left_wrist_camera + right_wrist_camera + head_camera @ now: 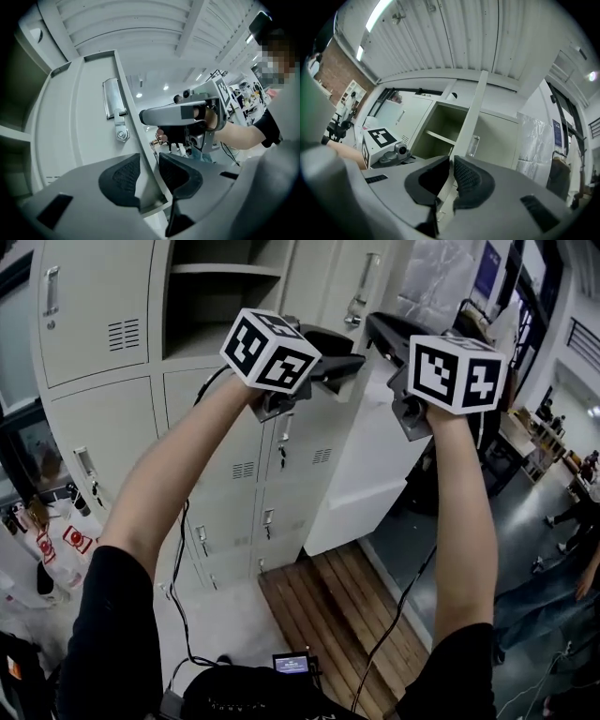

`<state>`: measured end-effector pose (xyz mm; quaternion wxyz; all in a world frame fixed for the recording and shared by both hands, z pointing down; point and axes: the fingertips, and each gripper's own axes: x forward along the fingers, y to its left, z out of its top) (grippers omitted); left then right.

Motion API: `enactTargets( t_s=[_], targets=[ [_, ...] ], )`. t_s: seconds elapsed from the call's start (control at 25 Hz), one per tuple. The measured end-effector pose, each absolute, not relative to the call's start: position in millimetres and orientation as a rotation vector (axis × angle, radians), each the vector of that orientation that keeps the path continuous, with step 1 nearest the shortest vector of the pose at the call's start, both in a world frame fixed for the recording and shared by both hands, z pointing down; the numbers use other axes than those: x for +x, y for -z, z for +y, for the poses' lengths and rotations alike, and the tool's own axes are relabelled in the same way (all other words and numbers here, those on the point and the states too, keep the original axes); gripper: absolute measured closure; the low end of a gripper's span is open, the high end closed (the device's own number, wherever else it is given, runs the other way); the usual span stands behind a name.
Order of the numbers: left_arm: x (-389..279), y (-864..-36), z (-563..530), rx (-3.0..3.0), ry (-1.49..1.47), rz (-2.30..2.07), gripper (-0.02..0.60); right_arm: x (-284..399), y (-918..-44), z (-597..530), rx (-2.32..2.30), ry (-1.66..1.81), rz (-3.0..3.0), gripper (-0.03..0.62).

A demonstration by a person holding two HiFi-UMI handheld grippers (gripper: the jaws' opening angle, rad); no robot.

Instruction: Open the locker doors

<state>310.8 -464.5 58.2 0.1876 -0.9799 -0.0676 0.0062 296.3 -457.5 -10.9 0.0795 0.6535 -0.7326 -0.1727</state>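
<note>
The right tool (451, 177) pinches the pale-grey metal locker door (468, 119) by its edge; the left tool (149, 174) straddles it, jaws slack. Swing it smoothly round the hinge, no twisting.

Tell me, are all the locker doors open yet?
Not yet. Done: one top door is swung open, its shelf showing. In hand: the left claw and the right claw each straddle that door's edge. Left: the doors below look shut.
</note>
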Motion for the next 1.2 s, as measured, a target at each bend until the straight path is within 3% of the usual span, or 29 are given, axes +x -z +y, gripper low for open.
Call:
enactTargets(
  t_s=[0.56, 1.2],
  targets=[
    [391, -60, -492, -2.746, -0.036, -0.252, 0.446, 381, -10, -483, 2.167, 0.399, -1.957, 0.542],
    [377, -56, -484, -2.702, -0.033, -0.259, 0.446, 378, -13, -479, 2.146, 0.404, -1.937, 0.542]
  ],
)
